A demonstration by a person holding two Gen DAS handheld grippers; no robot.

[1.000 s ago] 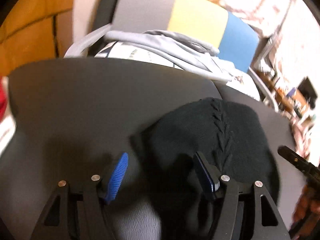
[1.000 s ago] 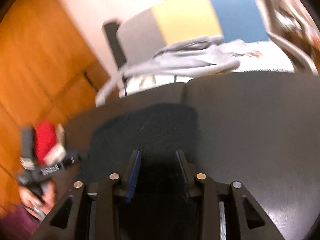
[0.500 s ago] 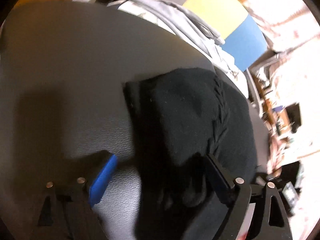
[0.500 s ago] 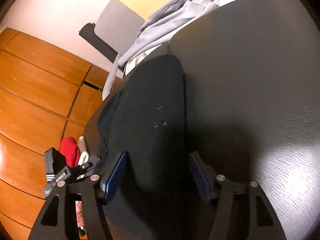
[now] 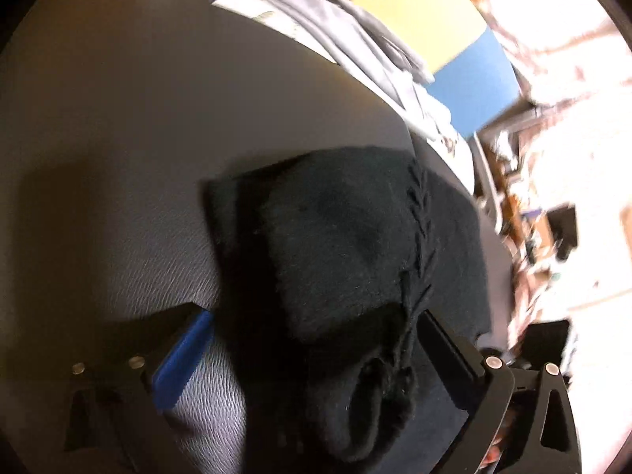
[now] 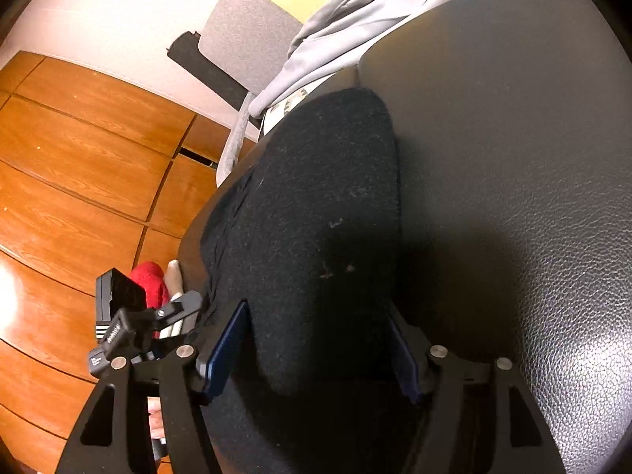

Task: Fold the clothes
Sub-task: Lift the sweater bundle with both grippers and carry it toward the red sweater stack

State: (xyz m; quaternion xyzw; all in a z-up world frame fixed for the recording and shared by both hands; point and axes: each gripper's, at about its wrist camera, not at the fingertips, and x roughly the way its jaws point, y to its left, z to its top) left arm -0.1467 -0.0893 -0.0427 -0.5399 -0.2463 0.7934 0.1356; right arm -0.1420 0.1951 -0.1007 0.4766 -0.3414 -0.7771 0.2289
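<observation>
- Left gripper point(image 5: 312, 349): matte black angular frame with triangular cut-outs, round silver screws, bright blue ribbed finger pads point(image 5: 181, 359).
- Right gripper point(image 6: 316, 349): same black frame, silver screws, dark blue pads point(image 6: 223, 349).

Counted 1 black knit garment point(image 5: 347, 237) on the dark tabletop point(image 6: 513, 118), approx. folded. 2 grippers: left gripper point(image 5: 316, 339), right gripper point(image 6: 320, 339), 2 blue-padded fingers ea. 1 grey garment point(image 6: 355, 23) on 1 chair point(image 6: 245, 43) w/ grey, yellow & blue panels. 1 red item point(image 6: 152, 282) by the left edge, possibly cloth; too small to tell.
</observation>
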